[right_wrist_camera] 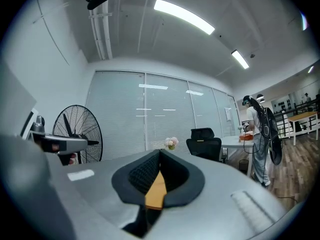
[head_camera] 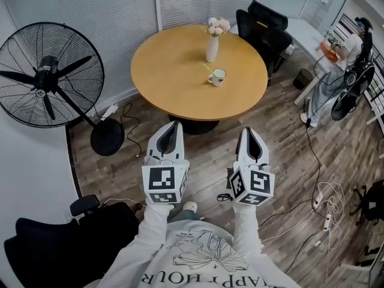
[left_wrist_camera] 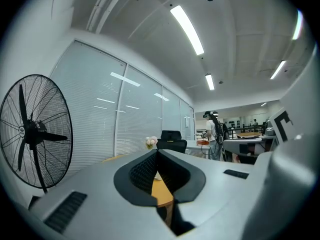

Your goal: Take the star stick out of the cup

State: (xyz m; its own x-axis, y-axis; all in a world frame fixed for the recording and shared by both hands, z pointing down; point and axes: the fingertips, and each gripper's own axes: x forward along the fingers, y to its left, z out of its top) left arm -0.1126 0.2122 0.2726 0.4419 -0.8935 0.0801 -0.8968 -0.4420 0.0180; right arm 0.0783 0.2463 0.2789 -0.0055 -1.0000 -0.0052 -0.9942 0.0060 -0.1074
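Observation:
A white cup [head_camera: 218, 77] stands on the round wooden table [head_camera: 174, 71], right of its middle. A green star stick [head_camera: 208, 68] leans out of the cup to the upper left. Both grippers hang over the floor on the near side of the table, pointing level toward it and well short of the cup. My left gripper [head_camera: 174, 126] is shut with nothing in it, and its jaws meet at the tips in the left gripper view [left_wrist_camera: 157, 153]. My right gripper [head_camera: 247, 131] is shut and empty too, as the right gripper view [right_wrist_camera: 160, 152] shows.
A vase of pink flowers [head_camera: 213, 39] stands just behind the cup. A big standing fan [head_camera: 51, 74] is at the left, black office chairs [head_camera: 264, 24] beyond the table and another [head_camera: 57, 245] at the near left. Cables [head_camera: 327, 206] lie on the floor at the right, where a person [head_camera: 355, 41] stands by a desk.

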